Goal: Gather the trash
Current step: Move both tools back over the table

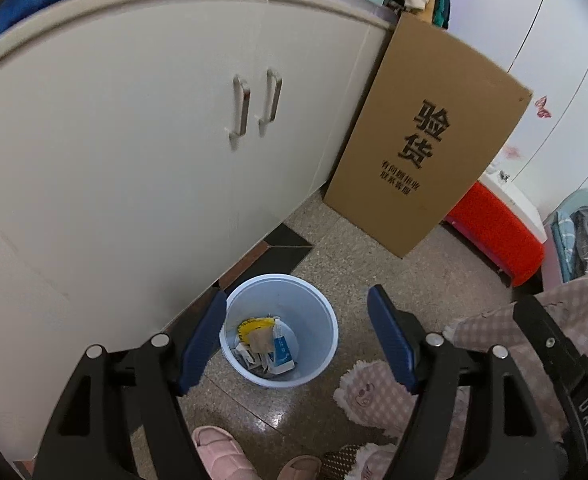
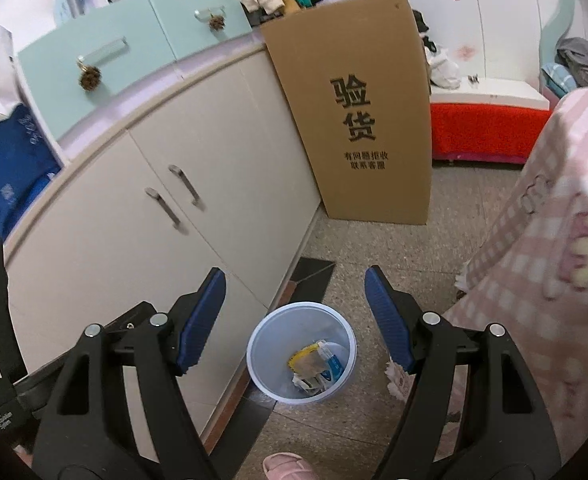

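Left wrist: left tongs (image 1: 297,342) (spread, empty) tilted over bin (image 1: 317,312).

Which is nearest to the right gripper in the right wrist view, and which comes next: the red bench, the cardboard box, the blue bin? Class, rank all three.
Measured from the right gripper, whose jaws are open and empty:
1. blue bin, on the floor just below the jaws.
2. cardboard box, standing further back against the cabinet.
3. red bench, behind the box, to the right.
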{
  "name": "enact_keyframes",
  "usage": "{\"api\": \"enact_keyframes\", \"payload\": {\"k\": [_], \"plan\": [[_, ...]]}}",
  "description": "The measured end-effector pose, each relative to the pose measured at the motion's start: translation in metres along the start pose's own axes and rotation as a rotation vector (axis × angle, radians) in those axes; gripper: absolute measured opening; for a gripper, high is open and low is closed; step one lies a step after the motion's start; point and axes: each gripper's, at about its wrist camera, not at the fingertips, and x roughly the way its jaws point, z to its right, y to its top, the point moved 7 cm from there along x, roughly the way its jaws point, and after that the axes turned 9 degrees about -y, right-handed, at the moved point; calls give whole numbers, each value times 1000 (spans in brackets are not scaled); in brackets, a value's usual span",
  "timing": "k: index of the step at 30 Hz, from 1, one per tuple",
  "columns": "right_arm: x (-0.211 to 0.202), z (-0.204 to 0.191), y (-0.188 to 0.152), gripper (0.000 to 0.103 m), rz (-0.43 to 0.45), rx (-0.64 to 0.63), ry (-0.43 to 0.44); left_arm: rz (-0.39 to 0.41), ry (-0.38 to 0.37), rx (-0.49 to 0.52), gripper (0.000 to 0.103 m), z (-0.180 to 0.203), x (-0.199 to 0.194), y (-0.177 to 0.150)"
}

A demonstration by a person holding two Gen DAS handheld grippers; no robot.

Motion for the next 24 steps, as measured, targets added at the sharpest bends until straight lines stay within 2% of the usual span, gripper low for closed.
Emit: {"api": "enact_keyframes", "payload": {"k": [6, 11, 15, 18, 24], "plan": [[-68, 12, 15, 71, 75, 4, 18, 26, -49, 32, 72, 29, -57, -9], [-139, 40, 29, 74, 157, -5, -13, 71, -116, 118, 73, 79, -111, -22], [-189, 75, 36, 76, 206, -10, -58, 89, -201, 195, 74, 131, -149, -42], [-220, 109, 34, 78, 218, -12, -98, 86, -236, 253, 75, 164, -167, -61], [-252, 192, 20, 78, 188, -3, -189, 20, -306, 352, 75, 239, -177, -108]]}}
